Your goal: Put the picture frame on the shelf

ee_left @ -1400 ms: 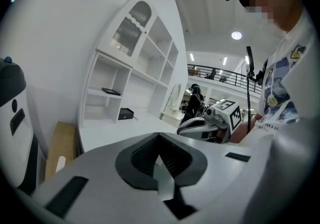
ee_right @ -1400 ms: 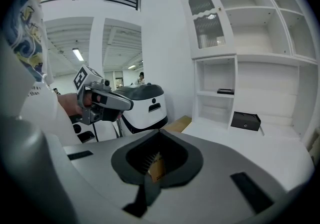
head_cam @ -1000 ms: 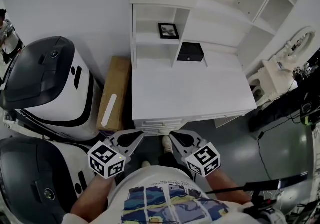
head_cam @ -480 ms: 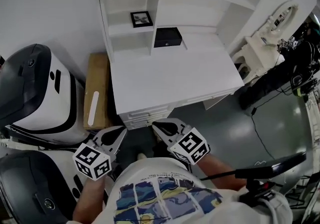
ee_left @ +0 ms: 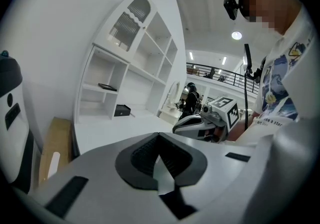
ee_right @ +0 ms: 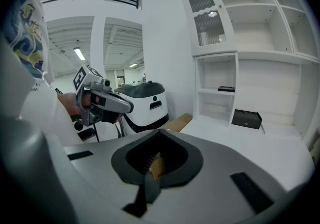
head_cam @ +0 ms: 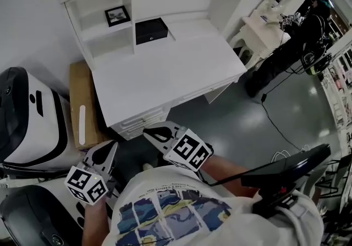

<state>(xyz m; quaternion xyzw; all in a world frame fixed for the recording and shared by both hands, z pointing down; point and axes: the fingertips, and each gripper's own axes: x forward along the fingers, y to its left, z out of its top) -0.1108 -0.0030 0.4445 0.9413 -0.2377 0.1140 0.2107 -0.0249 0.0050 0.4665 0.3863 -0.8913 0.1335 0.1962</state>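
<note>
The black picture frame [head_cam: 117,15] stands in a cubby of the white shelf unit [head_cam: 82,19], far from both grippers. It also shows as a small dark frame [ee_left: 107,87] in the left gripper view and as a dark frame [ee_right: 226,88] in the right gripper view. My left gripper [head_cam: 110,148] hangs low beside my body, jaws shut and empty. My right gripper [head_cam: 151,131] is close to the desk's front edge, also shut with nothing in it. Each gripper sees the other: the right gripper [ee_left: 200,127] and the left gripper [ee_right: 102,102].
A white desk [head_cam: 165,74] sits under the shelves with a black box [head_cam: 151,30] at its back. A cardboard box [head_cam: 81,107] lies left of the desk, beside white-and-black machines [head_cam: 27,118]. A white ornate stand [head_cam: 264,25] and dark equipment [head_cam: 291,47] are at the right.
The head view has swung, so the desk and shelf have slid up and left in it. Both grippers have dropped lower and to the left, still shut. The frame has stayed in its cubby.
</note>
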